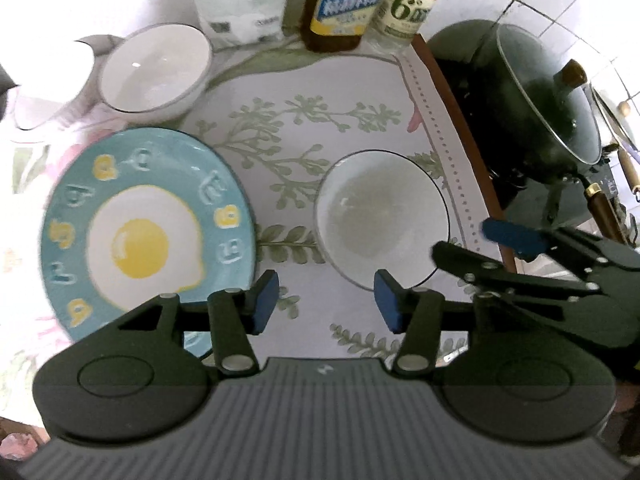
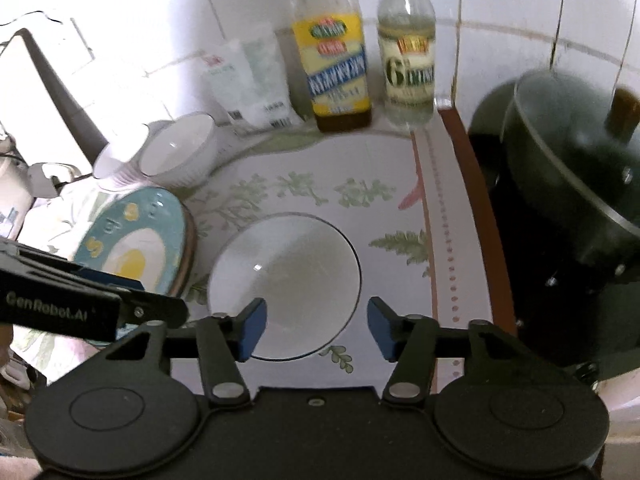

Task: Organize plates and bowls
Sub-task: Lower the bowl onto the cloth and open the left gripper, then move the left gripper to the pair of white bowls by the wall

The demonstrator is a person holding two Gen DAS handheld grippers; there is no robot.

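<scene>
Plates and bowls sit apart on the counter point(image 1: 352, 92): egg plate point(image 1: 148, 232) left, white bowl point(image 1: 382, 216) between the tools; left tool point(image 1: 326, 300) and right tool point(image 2: 316, 328) both gape empty above, likely freed for regrasping

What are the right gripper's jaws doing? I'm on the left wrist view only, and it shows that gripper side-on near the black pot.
Observer: The right wrist view shows the right gripper open. Nothing is between its blue pads, and the white bowl lies beneath them.
Operator: How full is the yellow-labelled bottle? Its top is cut off for me.
Observer: On the yellow-labelled bottle, the glass above the label looks clear. Brown liquid shows only below the label.
Operator: Anything about the egg plate I can't see from above?
Observer: The egg plate shows a brown outer edge along its right side.
</scene>
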